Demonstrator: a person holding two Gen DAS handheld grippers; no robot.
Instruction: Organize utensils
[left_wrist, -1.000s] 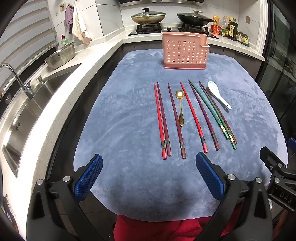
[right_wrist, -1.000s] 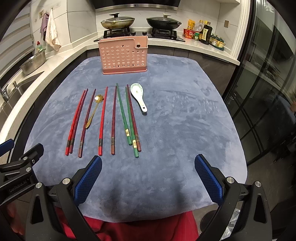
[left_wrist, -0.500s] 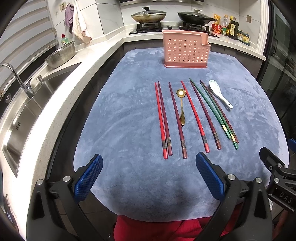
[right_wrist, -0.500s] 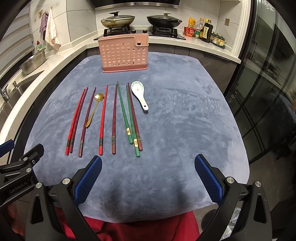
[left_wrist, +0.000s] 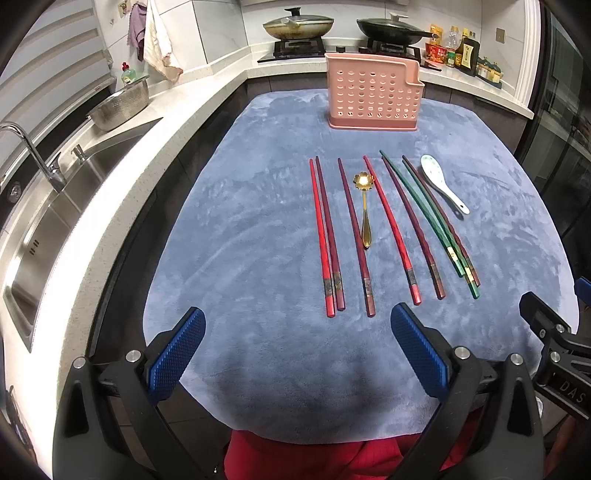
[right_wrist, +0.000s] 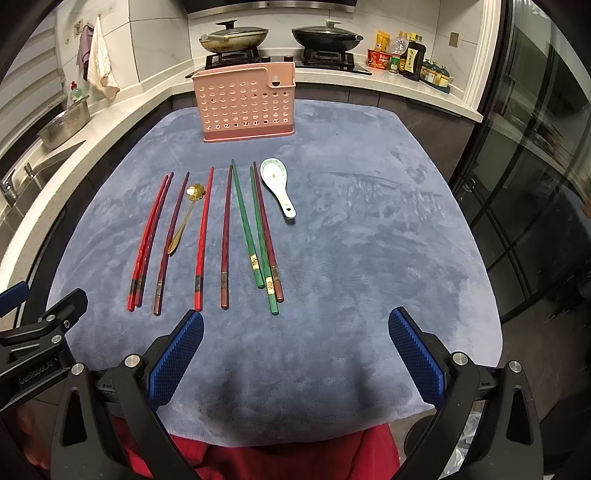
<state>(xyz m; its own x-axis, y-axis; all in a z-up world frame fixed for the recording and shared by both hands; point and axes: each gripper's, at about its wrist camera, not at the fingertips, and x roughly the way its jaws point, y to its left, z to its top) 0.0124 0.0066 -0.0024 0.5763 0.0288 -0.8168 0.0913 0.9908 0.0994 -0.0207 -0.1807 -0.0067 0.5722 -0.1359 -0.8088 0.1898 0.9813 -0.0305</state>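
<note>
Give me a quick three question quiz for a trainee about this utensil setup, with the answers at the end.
1. True or false: the left gripper and the right gripper are both open and hold nothing.
2. Which spoon lies among the chopsticks: A) the gold spoon B) the white ceramic spoon?
3. Fill in: the pink holder stands at the ____ edge of the blue mat, in front of the stove.

Key
1. True.
2. A; the white ceramic spoon lies at the right end of the row.
3. Far.
</note>
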